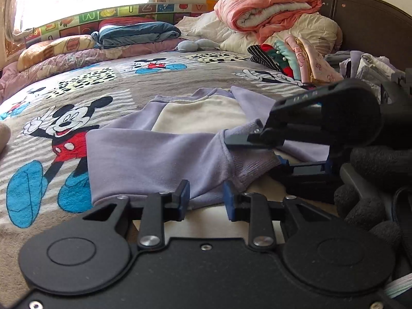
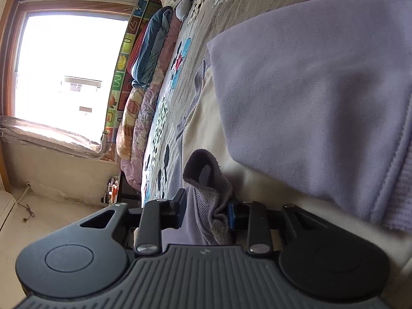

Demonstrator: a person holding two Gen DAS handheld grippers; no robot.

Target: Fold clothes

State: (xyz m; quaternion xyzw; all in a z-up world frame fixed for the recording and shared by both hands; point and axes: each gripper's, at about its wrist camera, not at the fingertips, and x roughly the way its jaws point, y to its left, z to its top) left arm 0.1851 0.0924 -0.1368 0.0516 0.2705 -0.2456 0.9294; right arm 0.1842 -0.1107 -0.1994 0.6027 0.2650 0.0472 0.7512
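Observation:
A lilac sweatshirt (image 1: 154, 154) with a cream front panel lies spread on the cartoon-mouse bed cover (image 1: 77, 85). In the left wrist view my left gripper (image 1: 206, 200) sits at the garment's near edge, its blue pads closed on a fold of lilac sleeve fabric. My right gripper (image 1: 255, 152) comes in from the right, rolled on its side, shut on the ribbed cuff (image 1: 257, 166). In the right wrist view the right gripper (image 2: 206, 211) pinches that bunched grey-lilac cuff (image 2: 206, 177), with the sweatshirt (image 2: 309, 90) filling the frame beyond.
A heap of mixed clothes (image 1: 296, 56) and a rolled pink quilt (image 1: 267, 7) lie by the dark headboard (image 1: 373, 25). Folded blue bedding (image 1: 136, 34) rests along the far side. A black-gloved hand (image 1: 373, 175) holds the right gripper. A bright window (image 2: 69, 72) is in the wall beyond the bed.

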